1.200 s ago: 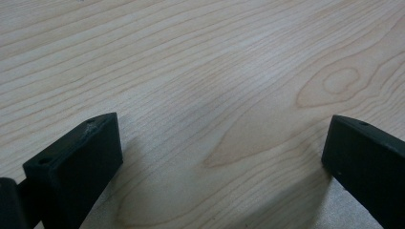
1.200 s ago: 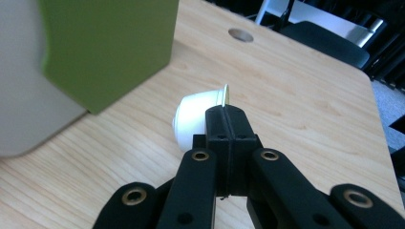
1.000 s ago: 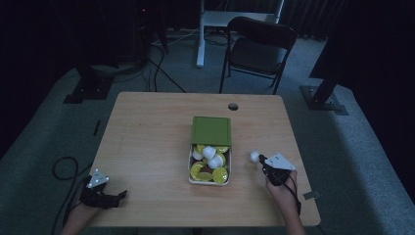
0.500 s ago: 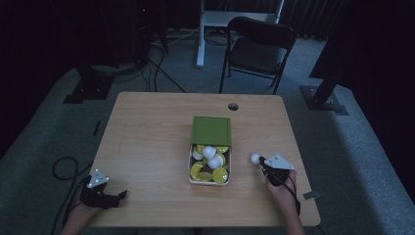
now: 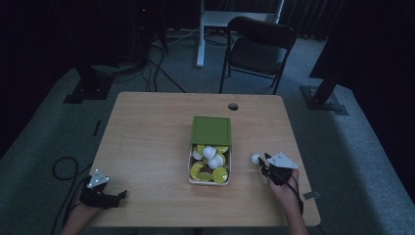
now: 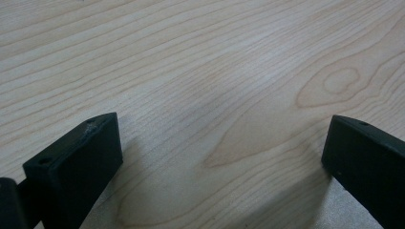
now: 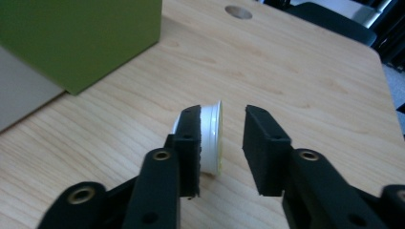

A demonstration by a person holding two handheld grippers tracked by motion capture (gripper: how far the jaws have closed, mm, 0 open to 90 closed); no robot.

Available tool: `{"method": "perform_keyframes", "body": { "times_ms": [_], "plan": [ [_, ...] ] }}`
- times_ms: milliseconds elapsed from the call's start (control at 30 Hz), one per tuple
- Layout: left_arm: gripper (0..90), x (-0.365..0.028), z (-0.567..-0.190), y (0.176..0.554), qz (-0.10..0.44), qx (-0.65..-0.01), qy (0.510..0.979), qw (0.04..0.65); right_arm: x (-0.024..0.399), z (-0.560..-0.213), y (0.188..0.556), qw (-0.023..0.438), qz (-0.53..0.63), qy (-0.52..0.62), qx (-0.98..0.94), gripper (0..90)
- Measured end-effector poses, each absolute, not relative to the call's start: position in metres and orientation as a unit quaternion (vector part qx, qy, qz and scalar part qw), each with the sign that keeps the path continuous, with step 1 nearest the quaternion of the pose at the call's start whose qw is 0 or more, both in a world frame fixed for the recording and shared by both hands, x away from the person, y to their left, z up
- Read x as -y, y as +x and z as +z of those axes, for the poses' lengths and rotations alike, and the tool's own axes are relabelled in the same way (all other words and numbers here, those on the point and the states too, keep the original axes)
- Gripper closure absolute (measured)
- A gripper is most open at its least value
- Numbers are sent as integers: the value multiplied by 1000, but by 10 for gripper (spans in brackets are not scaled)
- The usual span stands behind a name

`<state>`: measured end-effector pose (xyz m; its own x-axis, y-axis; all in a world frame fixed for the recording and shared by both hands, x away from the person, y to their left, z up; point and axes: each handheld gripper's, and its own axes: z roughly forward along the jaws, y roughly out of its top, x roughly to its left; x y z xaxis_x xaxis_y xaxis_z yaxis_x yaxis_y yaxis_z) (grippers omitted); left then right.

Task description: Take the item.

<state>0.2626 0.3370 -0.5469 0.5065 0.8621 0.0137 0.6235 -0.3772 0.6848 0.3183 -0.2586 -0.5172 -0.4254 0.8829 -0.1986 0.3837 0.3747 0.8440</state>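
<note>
With the right gripper low over the table near its right edge, its jaws have just been opening: a small white cup with a yellow rim sits on its side between them, against the left pad, with a clear gap to the right pad, so nothing is clamped. High view puts the same cup just off the gripper's tips, right of the tray and apart from it. Tray is white, near table centre, and holds a pile of white and yellow-green cups; a green lid lies over its far end, and its green side shows in the right gripper view at upper left. Left gripper sits at the table's near left corner, well apart from the tray, jaws spread wide with bare wood between them. Round cable hole near the far edge; dark chair beyond the table.
</note>
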Motion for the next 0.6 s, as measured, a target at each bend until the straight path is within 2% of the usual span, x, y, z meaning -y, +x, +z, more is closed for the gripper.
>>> {"method": "perform_keyframes", "body": {
  "times_ms": [267,600],
  "plan": [
    [0,-337,-547,263,189,-460,808,317,253,-503,314,331,405,407,-749,512],
    [0,-337,-547,263,189,-460,808,317,237,-485,302,314,448,386,-743,425]
  ]
}}
